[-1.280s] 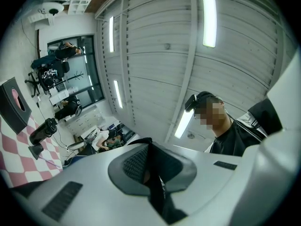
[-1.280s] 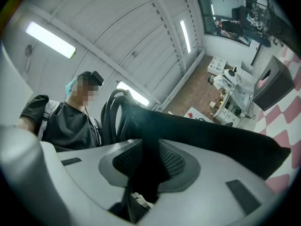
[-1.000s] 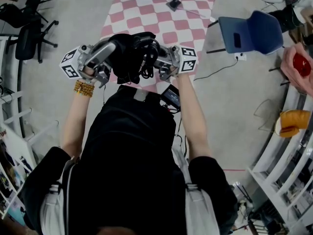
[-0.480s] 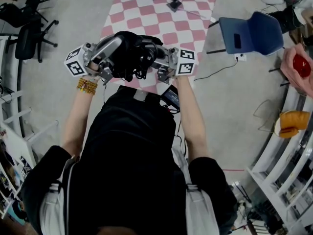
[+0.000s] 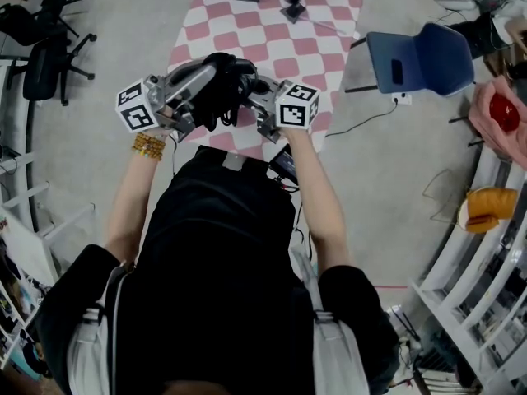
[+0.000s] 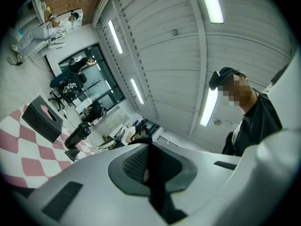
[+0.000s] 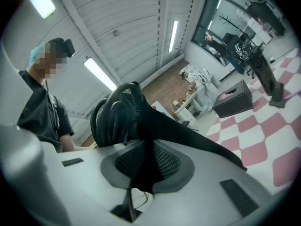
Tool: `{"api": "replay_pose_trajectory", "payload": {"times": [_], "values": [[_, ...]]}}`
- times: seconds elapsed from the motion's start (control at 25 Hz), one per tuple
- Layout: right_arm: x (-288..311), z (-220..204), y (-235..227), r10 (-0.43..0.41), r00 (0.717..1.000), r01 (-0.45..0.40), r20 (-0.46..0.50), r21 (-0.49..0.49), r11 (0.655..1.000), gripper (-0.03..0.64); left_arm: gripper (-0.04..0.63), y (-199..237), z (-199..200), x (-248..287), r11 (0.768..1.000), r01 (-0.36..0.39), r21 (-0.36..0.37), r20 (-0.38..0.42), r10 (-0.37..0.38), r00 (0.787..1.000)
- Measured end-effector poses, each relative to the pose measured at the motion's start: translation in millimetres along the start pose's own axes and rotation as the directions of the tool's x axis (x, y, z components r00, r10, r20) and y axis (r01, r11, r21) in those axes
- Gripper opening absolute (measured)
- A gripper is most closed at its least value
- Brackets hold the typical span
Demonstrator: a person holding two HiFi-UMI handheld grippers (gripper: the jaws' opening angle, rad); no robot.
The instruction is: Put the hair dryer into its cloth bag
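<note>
Left gripper (image 6: 149, 172) is seen clamped tight on a fold of the black cloth bag (image 5: 216, 99), while the right gripper (image 7: 146, 166), whose jaws have just been closing, is pinched on the opposite edge of the same fabric. The bag is held stretched between the two, above the near edge of the checkered tablecloth (image 5: 272, 44). The hair dryer (image 7: 110, 121) is judged to be largely inside, its dark bulk being seen just beyond the right gripper's jaws, yet loops of its cord (image 7: 120, 86) are shown at the mouth. By that reading, the cord is left to be tucked in and the bag to be closed.
</note>
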State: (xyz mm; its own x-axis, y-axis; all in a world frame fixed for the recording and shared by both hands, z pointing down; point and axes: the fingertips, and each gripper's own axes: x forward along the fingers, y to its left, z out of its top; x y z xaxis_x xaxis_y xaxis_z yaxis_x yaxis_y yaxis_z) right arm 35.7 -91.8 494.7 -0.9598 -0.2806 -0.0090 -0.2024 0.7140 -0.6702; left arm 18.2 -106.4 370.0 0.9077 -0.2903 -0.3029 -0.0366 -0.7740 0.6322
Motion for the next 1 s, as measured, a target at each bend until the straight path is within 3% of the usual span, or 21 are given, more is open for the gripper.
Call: {"api": "replay_pose_trajectory", "payload": {"times": [0.2,0.28,0.44,0.56,0.64,0.76,0.92,1.0], "values": [[-4.8,-11.4,-14.6,-0.159,0.986,0.16,-0.048,0.024,0.987,0.044,0.025,22.4,-4.0,-18.0,0.996,-0.095,0.004,-0.011,0.095,0.995],[-10.3,-13.5,-24.0,-0.239,0.968,0.244,-0.073,0.057,0.968,0.043,0.025,33.6,-9.5,-25.1,0.99,-0.14,0.017,-0.033,0.141,0.99],[-24.0,-12.5,-41.4,-0.425,0.894,0.441,-0.138,0.113,0.89,0.041,0.025,53.4,-27.0,-33.3,0.969,-0.229,0.089,-0.109,0.238,0.965],[-34.6,-2.5,-49.1,-0.496,0.859,0.512,-0.128,0.196,0.836,0.04,0.025,65.1,-39.9,-31.0,0.94,-0.275,0.204,-0.165,0.31,0.936],[-36.8,6.4,-48.6,-0.492,0.864,0.5,-0.102,0.278,0.82,0.04,0.025,73.9,-43.1,-27.4,0.911,-0.298,0.286,-0.18,0.356,0.917],[-35.8,18.5,-38.3,-0.443,0.895,0.425,-0.061,0.426,0.799,0.04,0.025,86.9,-45.2,-27.8,0.86,-0.323,0.396,-0.194,0.422,0.886],[-32.2,43.1,-23.0,-0.299,0.951,0.21,0.075,0.553,0.806,0.038,0.026,97.7,-45.4,-38.2,0.778,-0.337,0.53,-0.188,0.495,0.848],[-29.9,52.7,-13.4,-0.239,0.962,0.115,0.133,0.596,0.795,0.038,0.026,102.8,-44.9,-45.2,0.758,-0.351,0.551,-0.173,0.515,0.84]]}}
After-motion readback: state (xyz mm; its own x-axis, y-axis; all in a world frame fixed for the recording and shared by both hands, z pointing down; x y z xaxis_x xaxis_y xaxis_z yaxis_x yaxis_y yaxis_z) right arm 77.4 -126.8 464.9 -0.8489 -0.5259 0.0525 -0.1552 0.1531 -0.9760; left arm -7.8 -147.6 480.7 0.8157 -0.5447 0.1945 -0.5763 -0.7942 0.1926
